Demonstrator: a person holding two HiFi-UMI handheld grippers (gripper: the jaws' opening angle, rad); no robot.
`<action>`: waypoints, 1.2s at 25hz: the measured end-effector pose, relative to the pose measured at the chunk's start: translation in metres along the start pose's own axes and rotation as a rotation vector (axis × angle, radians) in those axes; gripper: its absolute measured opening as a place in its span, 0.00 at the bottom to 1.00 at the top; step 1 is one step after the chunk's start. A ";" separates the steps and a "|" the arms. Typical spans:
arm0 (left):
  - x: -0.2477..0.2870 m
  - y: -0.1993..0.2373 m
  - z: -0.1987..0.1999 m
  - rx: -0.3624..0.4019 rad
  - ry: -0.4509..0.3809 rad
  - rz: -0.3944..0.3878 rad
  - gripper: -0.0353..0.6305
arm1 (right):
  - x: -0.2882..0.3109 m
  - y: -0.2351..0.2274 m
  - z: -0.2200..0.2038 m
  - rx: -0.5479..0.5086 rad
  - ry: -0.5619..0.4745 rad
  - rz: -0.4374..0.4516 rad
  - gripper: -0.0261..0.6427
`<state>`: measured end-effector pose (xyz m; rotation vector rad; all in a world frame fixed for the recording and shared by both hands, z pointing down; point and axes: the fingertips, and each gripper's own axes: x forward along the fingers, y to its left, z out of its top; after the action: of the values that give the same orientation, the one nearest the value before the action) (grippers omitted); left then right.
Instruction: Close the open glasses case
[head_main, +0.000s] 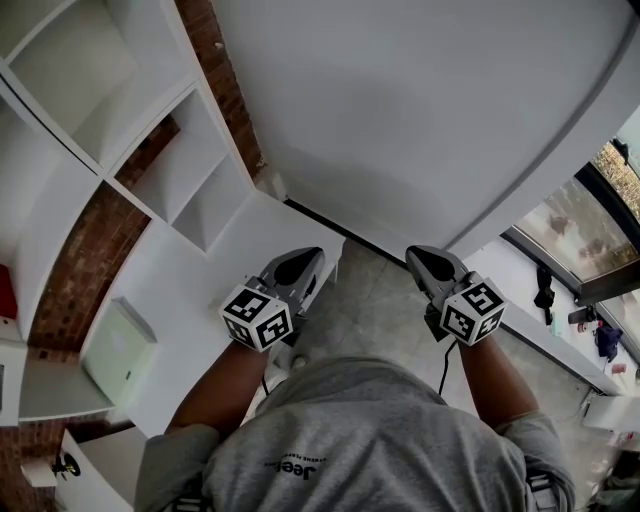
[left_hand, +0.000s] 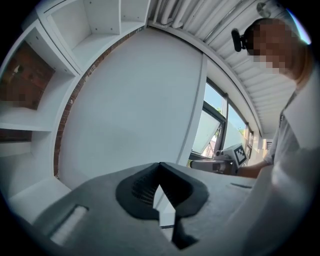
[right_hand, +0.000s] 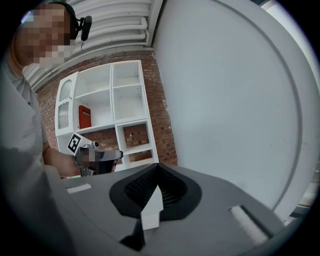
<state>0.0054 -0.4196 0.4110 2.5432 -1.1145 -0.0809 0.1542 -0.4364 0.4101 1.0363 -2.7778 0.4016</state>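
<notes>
Two grippers are held side by side in front of the person's grey shirt (head_main: 370, 440), both aimed at the plain white wall (head_main: 420, 120). The left gripper (head_main: 316, 254) is clenched: in the left gripper view its jaws meet tip to tip and grasp only each other. The right gripper (head_main: 414, 256) is clenched the same way, its jaws pressed together at the point in the right gripper view. Each one carries its marker cube (head_main: 257, 315) near the wrist.

A flat pale green box that is probably the glasses case (head_main: 118, 352) lies on the white table (head_main: 200, 270) at the lower left of the head view. It is too small there to make out its lid clearly, though it looks flat and closed. It sits to the left of the person's left forearm (head_main: 215, 385), well apart from both grippers, and neither gripper view shows it.

The left gripper hangs above the table's near corner, while the right one is over the speckled floor (head_main: 385, 305). A white shelf unit (head_main: 150, 150) with open compartments stands against a brick wall (head_main: 90, 250) beyond the table, and a red box (right_hand: 84, 116) stands upright in one compartment. A window (head_main: 580, 220) runs along the right side, past the right gripper
</notes>
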 end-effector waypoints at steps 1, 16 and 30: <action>0.000 0.000 0.000 0.000 0.002 -0.001 0.05 | 0.000 0.000 0.000 0.003 -0.001 0.000 0.05; -0.005 -0.002 -0.002 0.027 0.017 -0.010 0.05 | 0.008 0.009 0.000 0.008 0.005 0.024 0.05; -0.012 0.001 -0.002 0.034 0.010 -0.003 0.05 | 0.015 0.017 0.001 -0.004 0.016 0.043 0.05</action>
<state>-0.0033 -0.4108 0.4121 2.5727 -1.1174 -0.0504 0.1317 -0.4338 0.4094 0.9697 -2.7895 0.4083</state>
